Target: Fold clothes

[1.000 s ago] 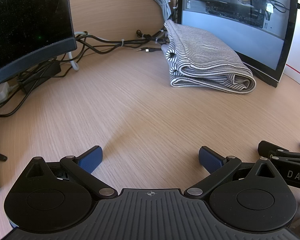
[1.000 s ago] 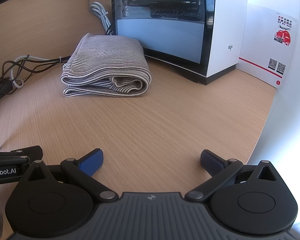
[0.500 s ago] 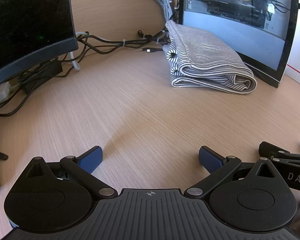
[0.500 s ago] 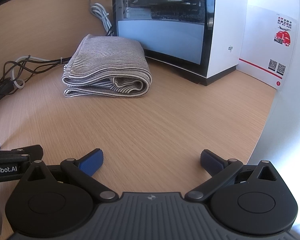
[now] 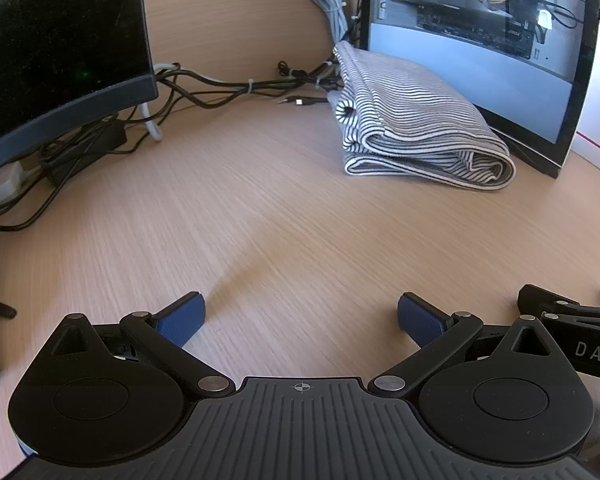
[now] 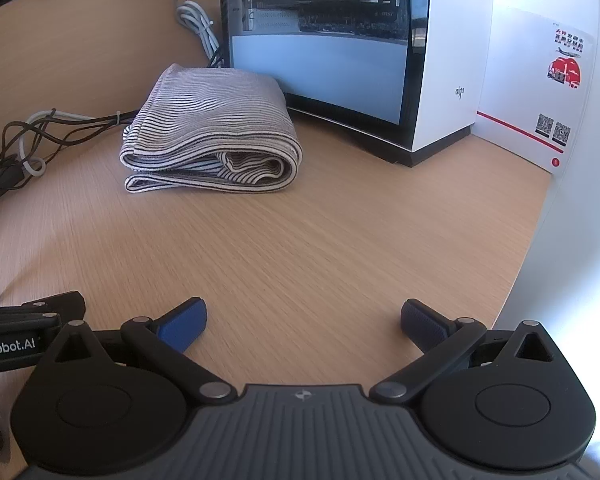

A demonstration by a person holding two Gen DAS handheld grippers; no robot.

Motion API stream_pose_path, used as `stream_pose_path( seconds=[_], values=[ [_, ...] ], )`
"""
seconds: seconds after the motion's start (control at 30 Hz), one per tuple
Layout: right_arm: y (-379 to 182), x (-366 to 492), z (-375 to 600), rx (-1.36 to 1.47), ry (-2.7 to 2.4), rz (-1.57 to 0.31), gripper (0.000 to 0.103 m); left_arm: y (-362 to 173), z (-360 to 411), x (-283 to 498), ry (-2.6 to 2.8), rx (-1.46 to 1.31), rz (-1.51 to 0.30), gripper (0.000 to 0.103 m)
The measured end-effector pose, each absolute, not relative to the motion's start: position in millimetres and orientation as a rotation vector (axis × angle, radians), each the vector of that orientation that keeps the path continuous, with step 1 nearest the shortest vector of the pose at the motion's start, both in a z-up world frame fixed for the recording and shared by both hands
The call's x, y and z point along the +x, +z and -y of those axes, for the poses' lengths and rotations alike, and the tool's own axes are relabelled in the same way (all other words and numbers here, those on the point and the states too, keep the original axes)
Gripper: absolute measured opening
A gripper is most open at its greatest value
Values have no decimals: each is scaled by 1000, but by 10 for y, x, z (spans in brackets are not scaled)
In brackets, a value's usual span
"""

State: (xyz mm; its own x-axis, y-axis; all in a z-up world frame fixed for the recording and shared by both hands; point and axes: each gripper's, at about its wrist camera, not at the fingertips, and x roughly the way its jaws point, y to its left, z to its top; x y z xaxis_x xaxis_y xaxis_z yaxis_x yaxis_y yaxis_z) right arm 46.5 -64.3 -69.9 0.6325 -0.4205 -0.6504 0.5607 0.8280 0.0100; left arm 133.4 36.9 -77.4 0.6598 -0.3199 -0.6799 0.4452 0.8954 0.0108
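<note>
A black-and-white striped garment lies folded in a thick stack on the wooden desk, against the glass-sided computer case; it also shows in the right wrist view. My left gripper is open and empty, low over the desk, well short of the garment. My right gripper is open and empty too, close to the desk and apart from the garment. Each gripper shows at the edge of the other's view.
A computer case stands behind the garment. A dark monitor stands at left above a tangle of cables. A white box with a red label is at right. The desk edge curves near my right gripper.
Both grippers have drawn back and shifted only slightly; the garment sits a little lower in both views. Both stay open.
</note>
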Motion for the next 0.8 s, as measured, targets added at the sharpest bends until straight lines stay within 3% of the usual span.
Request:
stream_pose_path(
  seconds=[0.8],
  values=[
    [-631, 550, 741, 221, -498, -761, 103, -709, -501, 1338, -407, 104, -727, 103]
  ],
)
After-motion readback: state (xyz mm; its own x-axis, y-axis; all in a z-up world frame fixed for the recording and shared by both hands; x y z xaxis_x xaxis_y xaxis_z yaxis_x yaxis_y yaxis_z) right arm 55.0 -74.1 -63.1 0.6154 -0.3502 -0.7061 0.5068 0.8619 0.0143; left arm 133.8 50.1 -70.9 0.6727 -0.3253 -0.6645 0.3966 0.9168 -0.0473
